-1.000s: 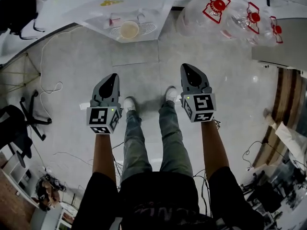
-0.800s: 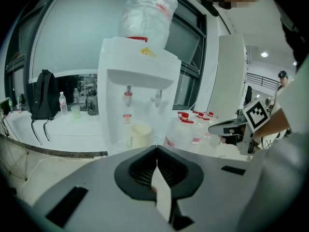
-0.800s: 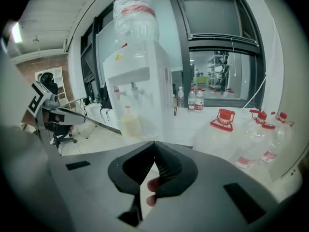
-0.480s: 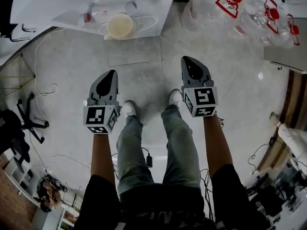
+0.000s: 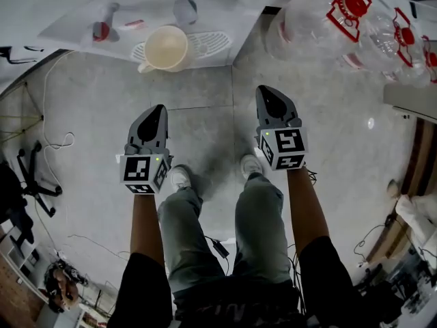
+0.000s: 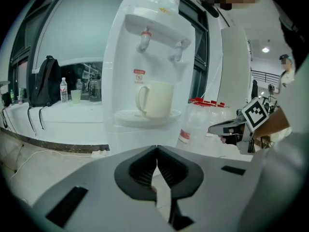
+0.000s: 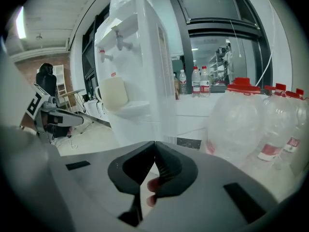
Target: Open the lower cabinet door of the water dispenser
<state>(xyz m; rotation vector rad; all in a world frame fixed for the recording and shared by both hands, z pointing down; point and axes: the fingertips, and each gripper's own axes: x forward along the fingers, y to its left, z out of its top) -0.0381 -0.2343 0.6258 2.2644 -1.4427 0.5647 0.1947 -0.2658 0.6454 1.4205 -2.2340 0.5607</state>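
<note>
At far left of the head view, an office chair (image 5: 27,173) and a loose white cable (image 5: 49,108) lie on the grey floor (image 5: 89,80). The white water dispenser (image 5: 143,5) stands at top centre, seen from above. It has a red tap (image 5: 101,30) and a second tap (image 5: 184,9), and a cream cup (image 5: 166,48) sits on its drip tray (image 5: 212,43). The lower cabinet door belongs to the dispenser's front below that tray. In the left gripper view only a strip of this white front (image 6: 140,137) shows above the gripper's own body, and the door's edges cannot be made out. The left gripper (image 5: 160,108) points at the dispenser and is well apart from it, with a stretch of floor between. Its jaws are pressed together with nothing between them. The person's two legs and white shoes (image 5: 181,176) stand between the grippers. The right gripper (image 5: 265,91) is level with the left, and its jaws are likewise clenched on nothing. To the right, large clear water bottles (image 5: 321,19) with red caps stand just beside the dispenser's flank.
</note>
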